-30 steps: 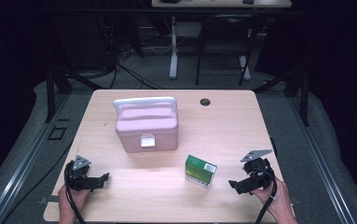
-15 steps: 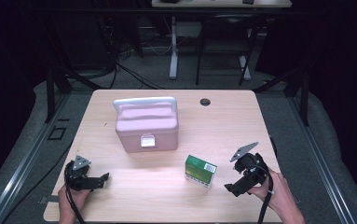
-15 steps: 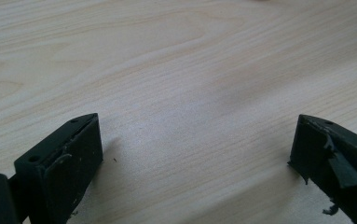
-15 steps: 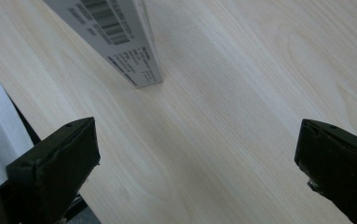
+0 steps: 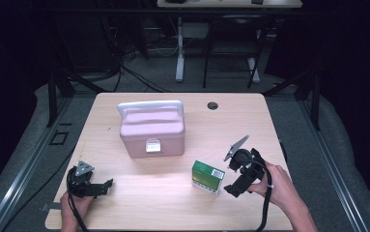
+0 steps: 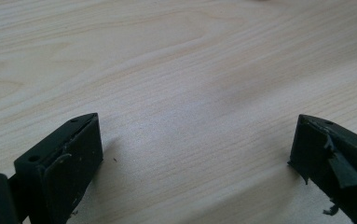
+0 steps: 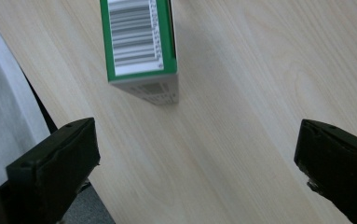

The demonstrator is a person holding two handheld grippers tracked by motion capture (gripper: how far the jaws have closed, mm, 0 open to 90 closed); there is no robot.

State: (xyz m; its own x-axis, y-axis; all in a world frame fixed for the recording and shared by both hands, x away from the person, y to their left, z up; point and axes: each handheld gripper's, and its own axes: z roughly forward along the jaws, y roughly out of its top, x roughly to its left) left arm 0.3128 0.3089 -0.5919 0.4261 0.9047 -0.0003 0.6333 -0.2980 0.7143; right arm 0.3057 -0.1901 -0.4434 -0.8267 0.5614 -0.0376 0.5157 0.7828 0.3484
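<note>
Your right gripper (image 5: 232,189) has its jaws spread wide with nothing between them; in the right gripper view (image 7: 195,168) the two black jaws stand far apart at the bottom corners, with bare wood between. Just ahead of them lies the green box (image 7: 141,44), its barcode face turned up toward the camera and a grey end panel facing the jaws (the print on that panel is too small to read). The box and the jaws are apart, not touching. In the high view the green box (image 5: 208,177) rests on the table (image 5: 250,121) just to the left of your right gripper, near the front edge, and your right hand (image 5: 279,186) wraps the gripper's body, with the cable trailing down past your wrist.

Your left gripper (image 5: 106,184) is also open and holds nothing: the left gripper view (image 6: 192,154) shows its jaws set wide over plain wood grain, close to the tabletop (the pad on the right-hand jaw looks torn at its edge). In the high view it sits low near the front left corner, your left hand (image 5: 74,205) behind it, well apart from the box.

Farther back, left of centre, stands a pink case (image 5: 152,130) with a white handle across its lid and a pale latch on its front face. It is near the green box but clear of it. A small dark round hole (image 5: 212,105) marks the table toward its far edge.
</note>
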